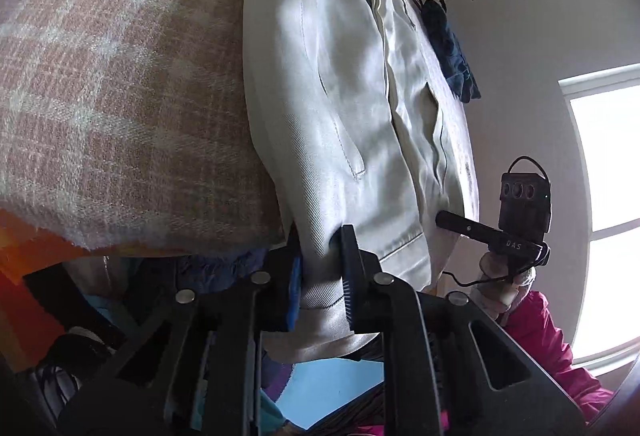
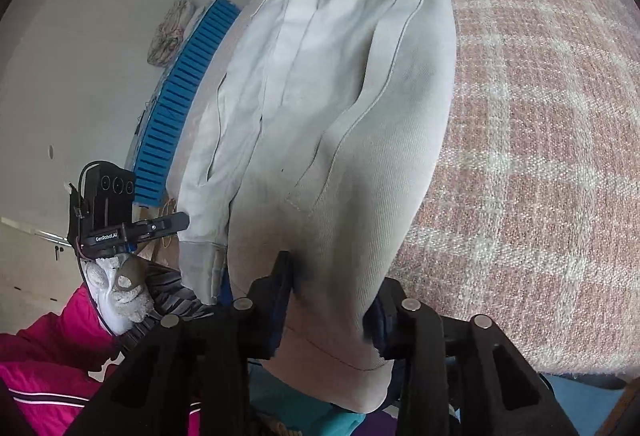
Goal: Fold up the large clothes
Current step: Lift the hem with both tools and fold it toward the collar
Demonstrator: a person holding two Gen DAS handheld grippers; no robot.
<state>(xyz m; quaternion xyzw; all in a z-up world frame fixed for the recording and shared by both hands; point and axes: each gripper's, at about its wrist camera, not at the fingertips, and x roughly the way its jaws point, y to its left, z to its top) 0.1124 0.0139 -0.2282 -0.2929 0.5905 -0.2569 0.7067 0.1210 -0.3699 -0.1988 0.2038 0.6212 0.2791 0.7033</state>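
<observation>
A pair of cream trousers (image 1: 344, 107) lies lengthwise on a pink checked blanket (image 1: 120, 83), running from the top centre of each frame down to the bottom centre. In the left wrist view, the left gripper (image 1: 322, 276) pinches one hem at the bottom centre, its jaws narrow with cloth between them. In the right wrist view, the right gripper (image 2: 332, 300) clamps the other hem (image 2: 328, 356) at the bottom centre, cloth bunched between its jaws. A gloved hand (image 2: 124, 288) and pink sleeve (image 2: 52, 348) show at lower left.
</observation>
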